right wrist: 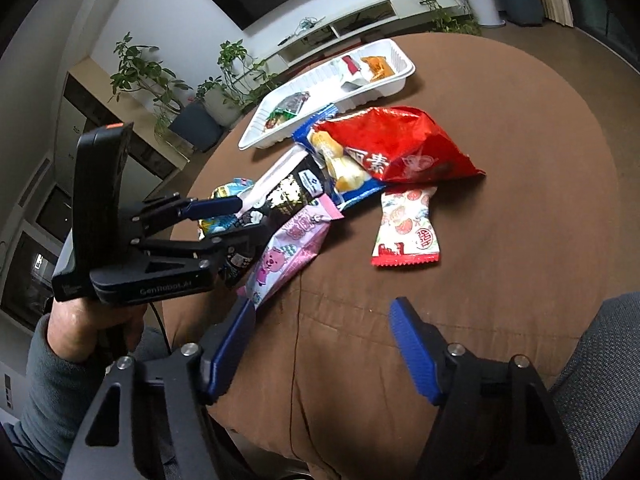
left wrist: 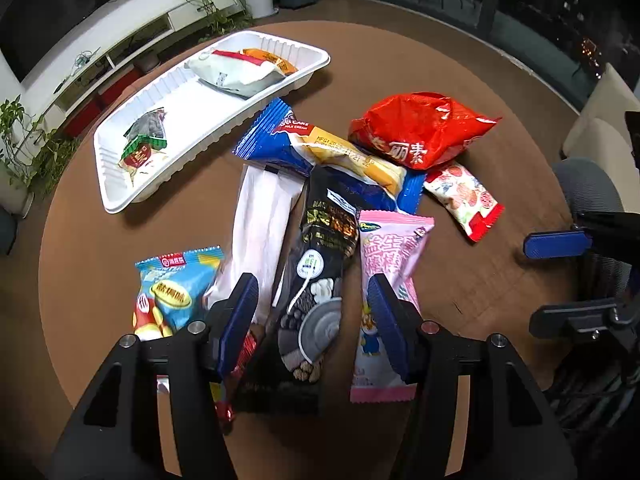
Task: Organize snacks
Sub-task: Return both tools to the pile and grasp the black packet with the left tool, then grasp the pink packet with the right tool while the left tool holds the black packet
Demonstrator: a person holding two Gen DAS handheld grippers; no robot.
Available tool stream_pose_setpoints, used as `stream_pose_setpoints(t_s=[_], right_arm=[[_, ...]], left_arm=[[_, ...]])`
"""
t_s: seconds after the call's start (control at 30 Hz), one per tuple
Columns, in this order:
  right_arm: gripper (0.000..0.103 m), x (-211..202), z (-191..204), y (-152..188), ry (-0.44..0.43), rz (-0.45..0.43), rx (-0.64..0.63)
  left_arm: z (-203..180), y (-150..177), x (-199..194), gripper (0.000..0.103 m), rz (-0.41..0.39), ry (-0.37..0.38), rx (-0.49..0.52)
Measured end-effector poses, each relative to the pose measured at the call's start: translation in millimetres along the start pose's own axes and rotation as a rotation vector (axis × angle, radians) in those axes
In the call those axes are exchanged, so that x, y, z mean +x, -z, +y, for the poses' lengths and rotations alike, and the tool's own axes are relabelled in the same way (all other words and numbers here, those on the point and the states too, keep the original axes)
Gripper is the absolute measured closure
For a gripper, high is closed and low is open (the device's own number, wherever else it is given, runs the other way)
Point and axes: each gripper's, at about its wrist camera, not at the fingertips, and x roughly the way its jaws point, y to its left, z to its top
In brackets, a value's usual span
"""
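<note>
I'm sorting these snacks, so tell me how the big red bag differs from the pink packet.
The red bag is puffy and crumpled; the pink packet is flat and slim. The red bag lies far from the left tool, while the pink packet lies beside its right finger. The red bag shows white characters; the pink packet shows cartoon figures. Both lie on the brown table, outside the white tray.

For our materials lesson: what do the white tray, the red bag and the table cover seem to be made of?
White tray: probably thin moulded plastic or foam, matte, with ribbed walls. Red bag: glossy plastic film, crinkled, with bright highlights. Table cover: looks like brown cloth, matte, with creases and a stitched seam.
</note>
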Motion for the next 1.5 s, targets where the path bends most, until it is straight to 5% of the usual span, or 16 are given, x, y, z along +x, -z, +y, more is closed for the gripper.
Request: stream_pose_setpoints(t_s=[0.23,0.3,0.47,0.77,1.5], right_arm=[[0.03,3,0,0,0.005,0.017,-0.004],[0.03,5,1,-1,0.009,0.022,-0.007],[0.03,9,8,-2,0.013,0.03,-0.029],[0.03,17,13,-6,0.038,0.043,-0.051],[0.03,69,61,-12,0.158,0.146,-0.221]], left_arm=[[0,-6,22,0.048,0.083,-0.028,0.011],[-1,-5,27,0.055,0.097,-0.022,0.004],[4,-4,28,0.067,0.086,-0.003,-0.031],[-4,7,20,0.072,0.068,0.001,-0.054],[6,94,-24,0.076,-0.069,0.095,-0.385]])
